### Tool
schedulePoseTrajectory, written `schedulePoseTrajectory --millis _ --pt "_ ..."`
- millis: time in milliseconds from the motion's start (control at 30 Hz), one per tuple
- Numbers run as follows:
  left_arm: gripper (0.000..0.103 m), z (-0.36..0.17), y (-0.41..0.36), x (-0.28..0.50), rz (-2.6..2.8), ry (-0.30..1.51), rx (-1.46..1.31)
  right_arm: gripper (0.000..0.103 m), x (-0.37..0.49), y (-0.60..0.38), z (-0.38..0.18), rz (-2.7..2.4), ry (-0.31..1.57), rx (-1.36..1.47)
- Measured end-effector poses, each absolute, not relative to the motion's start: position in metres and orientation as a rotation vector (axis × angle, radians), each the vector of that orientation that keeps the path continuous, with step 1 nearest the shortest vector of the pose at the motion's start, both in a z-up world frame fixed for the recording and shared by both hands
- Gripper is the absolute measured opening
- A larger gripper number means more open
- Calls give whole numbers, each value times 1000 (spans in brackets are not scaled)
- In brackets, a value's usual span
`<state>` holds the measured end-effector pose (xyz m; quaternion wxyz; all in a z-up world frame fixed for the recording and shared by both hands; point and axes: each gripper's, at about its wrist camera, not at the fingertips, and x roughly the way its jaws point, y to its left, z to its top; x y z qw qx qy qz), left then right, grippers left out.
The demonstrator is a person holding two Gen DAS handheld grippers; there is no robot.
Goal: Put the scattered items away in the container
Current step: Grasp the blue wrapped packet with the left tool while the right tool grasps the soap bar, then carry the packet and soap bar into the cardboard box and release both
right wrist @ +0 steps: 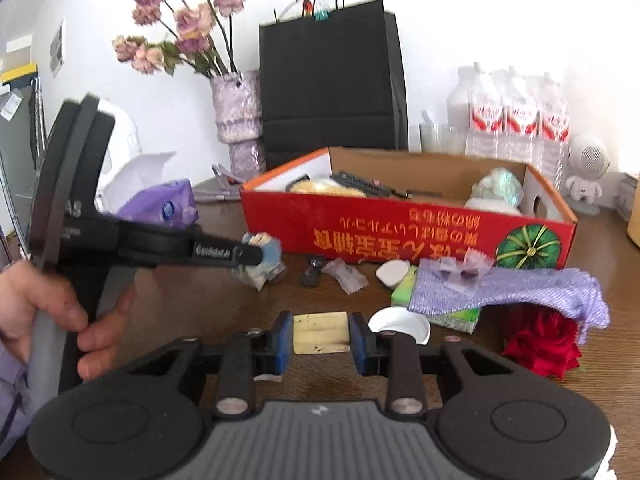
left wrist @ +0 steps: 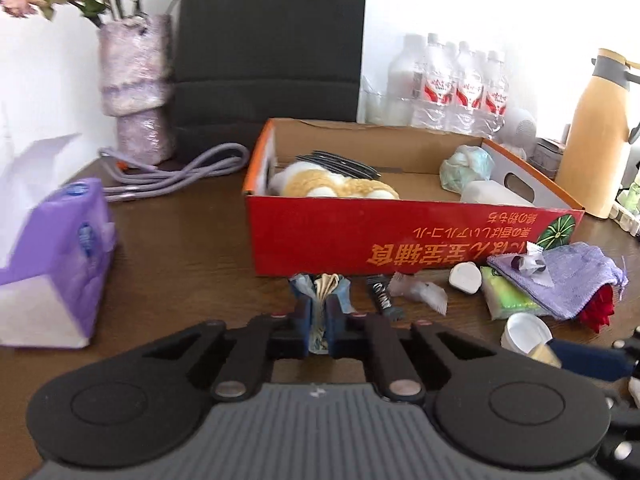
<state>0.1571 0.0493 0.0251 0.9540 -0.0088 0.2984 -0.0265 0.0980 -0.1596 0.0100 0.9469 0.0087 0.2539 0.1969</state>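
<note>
The left claw (left wrist: 320, 334) is pinched shut on a crumpled blue-and-cream wrapper bundle (left wrist: 322, 300), which stands between its blue pads just in front of the red cardboard box (left wrist: 400, 236). From the right wrist view the same bundle (right wrist: 262, 258) looks held a little above the wood, though that is hard to be sure of. It is probably thin foil or paper: light, soft, easily crushed further, so a squeeze across its middle, as now, should carry it.

The right claw (right wrist: 320, 340) grips a pale yellow block (right wrist: 320, 332) by its two short ends. It looks stiff and light, perhaps a sponge or an eraser; I cannot tell which.

Outward at 1 to 2 o'clock of the right claw lie a white cap (right wrist: 400, 322), a green packet (right wrist: 440, 308) under a lilac cloth (right wrist: 500, 288), and a red rose head (right wrist: 544, 344). The cloth is limp and will drape; the rose bruises easily. At 12 o'clock sit small clear sweet wrappers (right wrist: 348, 276).

The box, at 12 o'clock, already holds a fluffy cream toy (left wrist: 336, 186).

The dark wood surface (left wrist: 180, 260) also bears a purple tissue pack (left wrist: 60, 248) at 9 o'clock and a vase of dried flowers (left wrist: 136, 92) at 11. Behind stand a black paper bag (right wrist: 332, 80) and water bottles (right wrist: 516, 120) against a white wall.
</note>
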Motion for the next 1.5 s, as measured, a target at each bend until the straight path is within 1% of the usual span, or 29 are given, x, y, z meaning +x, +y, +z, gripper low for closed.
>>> schedulePoseTrajectory --millis 167,267,467,567,833,1033,1200,1367,1500 --pt "7 44 52 108 23 567 -27 29 72 -168 20 392 461 24" --pt "7 56 50 76 52 540 -43 29 60 -173 22 350 458 8" --pt "8 65 20 25 48 489 -27 29 47 -187 22 269 435 13" --pt "8 64 5 18 49 476 24 29 39 -191 28 253 389 14" --pt "8 77 -12 6 33 414 21 29 22 -193 33 233 314 -11" --pt "8 67 -7 -3 25 361 -31 29 18 -197 31 215 284 2" --pt "8 61 -10 -11 1 305 14 29 9 -195 31 240 224 -1" --pt "8 72 -6 -8 -34 210 -8 29 3 -202 45 218 157 16" --pt "8 98 -6 20 -88 149 6 29 15 -202 71 196 133 -6"
